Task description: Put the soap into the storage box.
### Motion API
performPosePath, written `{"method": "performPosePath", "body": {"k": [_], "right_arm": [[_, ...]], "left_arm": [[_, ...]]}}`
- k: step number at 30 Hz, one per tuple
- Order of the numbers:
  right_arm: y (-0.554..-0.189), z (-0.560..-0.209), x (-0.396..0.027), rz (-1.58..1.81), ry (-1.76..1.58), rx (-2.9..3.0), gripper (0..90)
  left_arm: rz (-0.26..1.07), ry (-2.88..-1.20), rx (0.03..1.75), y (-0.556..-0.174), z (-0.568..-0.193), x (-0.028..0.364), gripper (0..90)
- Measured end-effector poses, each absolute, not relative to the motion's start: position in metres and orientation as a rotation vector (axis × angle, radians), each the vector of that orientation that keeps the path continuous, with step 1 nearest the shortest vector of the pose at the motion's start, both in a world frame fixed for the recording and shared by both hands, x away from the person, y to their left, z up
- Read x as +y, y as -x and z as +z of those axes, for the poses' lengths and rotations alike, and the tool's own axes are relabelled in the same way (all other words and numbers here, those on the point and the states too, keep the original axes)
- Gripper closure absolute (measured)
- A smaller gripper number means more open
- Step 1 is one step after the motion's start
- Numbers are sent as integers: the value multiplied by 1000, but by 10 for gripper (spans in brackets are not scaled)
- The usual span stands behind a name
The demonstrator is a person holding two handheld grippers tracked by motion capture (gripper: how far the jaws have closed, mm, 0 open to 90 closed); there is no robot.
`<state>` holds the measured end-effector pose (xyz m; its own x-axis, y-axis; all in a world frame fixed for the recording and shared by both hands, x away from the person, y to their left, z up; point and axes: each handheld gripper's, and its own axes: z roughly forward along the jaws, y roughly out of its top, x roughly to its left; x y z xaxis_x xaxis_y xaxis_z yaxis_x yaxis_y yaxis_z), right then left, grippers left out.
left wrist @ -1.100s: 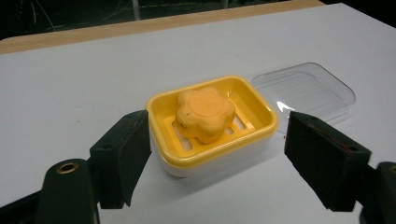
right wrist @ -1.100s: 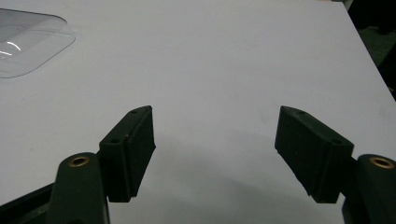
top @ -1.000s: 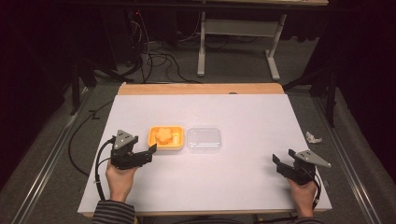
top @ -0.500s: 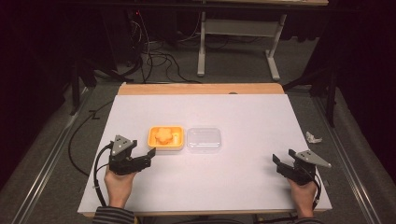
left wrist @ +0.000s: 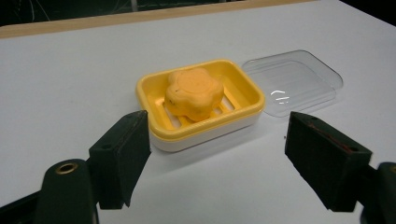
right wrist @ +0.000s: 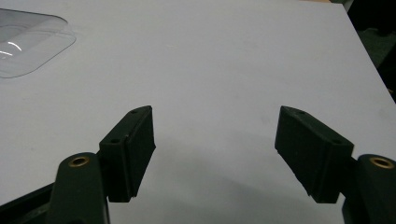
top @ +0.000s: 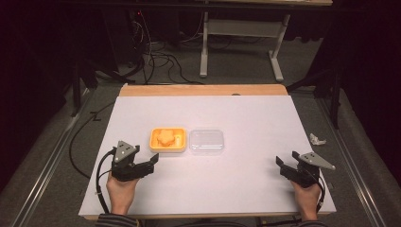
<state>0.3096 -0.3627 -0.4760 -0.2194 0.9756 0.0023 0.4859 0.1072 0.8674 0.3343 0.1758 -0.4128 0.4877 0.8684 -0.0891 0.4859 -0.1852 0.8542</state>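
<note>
Since earlier, our left gripper has drawn back to lower left of the dish; right gripper unmoved. Left gripper view: jaws apart, soap in the dish just above them. Right gripper view: jaws apart, lid upper left.

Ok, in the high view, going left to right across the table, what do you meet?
Left tool with jaws apart → yellow rectangular soap dish holding an orange flower-shaped soap → clear plastic lid lying flat beside the dish → right tool with jaws apart → small crumpled white scrap near the table's right edge.
</note>
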Motion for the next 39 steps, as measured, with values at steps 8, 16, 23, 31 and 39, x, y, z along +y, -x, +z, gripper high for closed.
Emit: {"method": "performPosePath", "body": {"k": [8, 16, 23, 31, 39], "right_arm": [[-310, -476, -363, 1034, -1428, 1780, 290], [-310, -476, -363, 1033, -1424, 1781, 289], [-310, -476, -363, 1032, -1424, 1782, 290], [-310, -476, -362, 1031, -1421, 1783, 290], [-310, -476, -362, 1031, -1421, 1782, 290]], "left_arm": [[533, -1833, 1140, -331, -417, 175, 229], [536, -1844, 1138, -328, -421, 172, 229], [534, -1855, 1141, -326, -427, 169, 228], [537, -1879, 1136, -327, -431, 164, 227], [536, -1892, 1133, -327, -436, 160, 227]]}}
